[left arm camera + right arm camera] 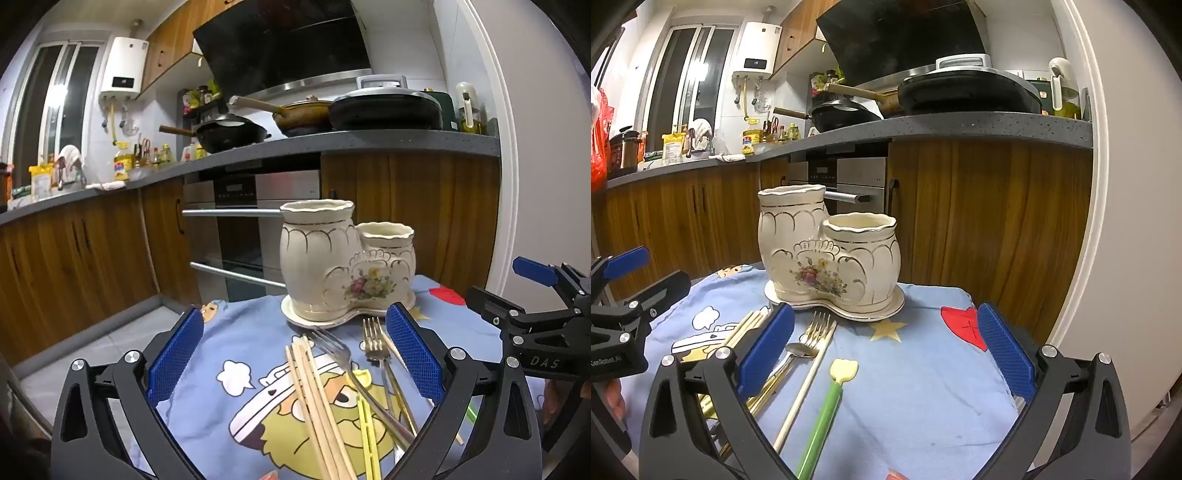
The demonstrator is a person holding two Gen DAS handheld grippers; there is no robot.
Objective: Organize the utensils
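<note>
A cream ceramic double utensil holder (347, 262) with a flower motif stands on its saucer at the far side of the table; it also shows in the right wrist view (827, 251). In front of it lie wooden chopsticks (317, 402), two silver forks (376, 347), and a yellow-green utensil (367, 432). In the right wrist view I see the forks (816, 325), a spoon (798, 350), a single chopstick (805, 387) and a green-handled utensil with a yellow tip (827, 406). My left gripper (295, 354) is open and empty above the utensils. My right gripper (886, 350) is open and empty.
A blue cartoon tablecloth (923, 369) covers the small table. Behind stand wooden kitchen cabinets (74, 251), an oven (251, 221) and a grey counter (332, 144) with pans. The right gripper shows at the right edge of the left wrist view (535, 295).
</note>
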